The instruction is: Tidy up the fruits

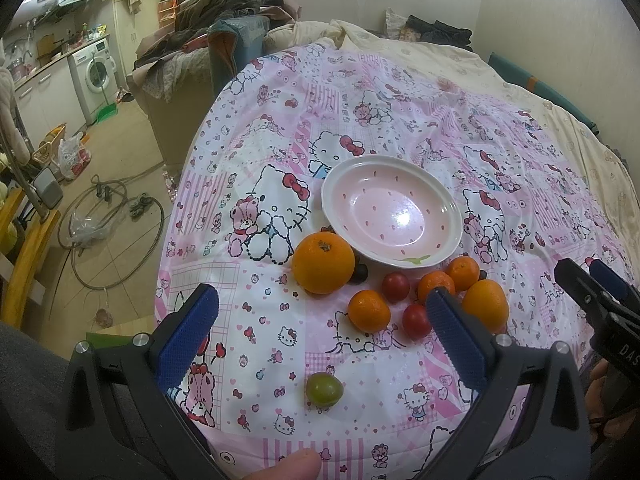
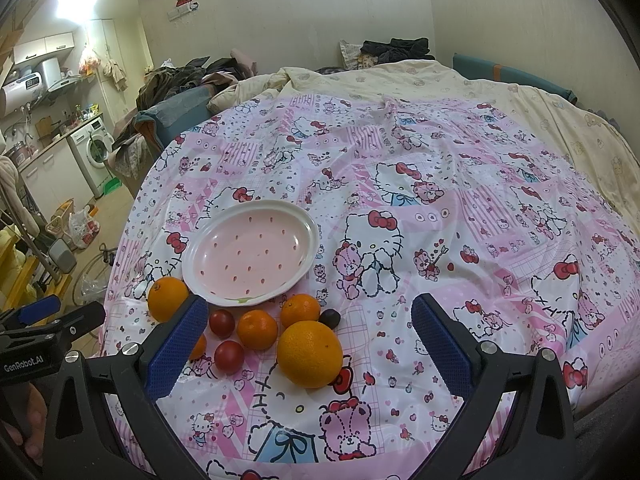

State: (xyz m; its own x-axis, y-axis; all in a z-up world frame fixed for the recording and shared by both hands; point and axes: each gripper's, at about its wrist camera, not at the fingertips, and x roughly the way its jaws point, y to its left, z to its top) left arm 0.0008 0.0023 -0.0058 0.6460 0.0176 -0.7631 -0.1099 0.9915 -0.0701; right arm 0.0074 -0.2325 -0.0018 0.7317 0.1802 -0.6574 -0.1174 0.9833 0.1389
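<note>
A pink plate (image 1: 392, 208) (image 2: 256, 252) with nothing in it lies on the cartoon-cat sheet. Fruit sits along its near rim: a big orange (image 1: 323, 262) (image 2: 167, 299), a second orange (image 1: 485, 306) (image 2: 310, 354), three tangerines (image 1: 369, 311) (image 2: 257, 329), two red tomatoes (image 1: 395, 287) (image 2: 229, 356) and a dark grape (image 2: 330, 318). A green fruit (image 1: 324, 389) lies alone, nearer to me. My left gripper (image 1: 322, 300) (image 2: 68, 312) hovers open over the near fruit, holding nothing. My right gripper (image 2: 310, 308) (image 1: 582, 268) is open and also holds nothing, with the second orange between its fingers' lines.
The sheet (image 1: 280, 152) covers a bed, with a cream quilt (image 2: 400, 76) behind it. The bed edge drops at the left to a floor with hoses (image 1: 108, 232), bags and a washing machine (image 1: 96, 74). A clothes pile (image 1: 224, 12) sits at the back left. A thumb (image 1: 288, 466) shows at the bottom.
</note>
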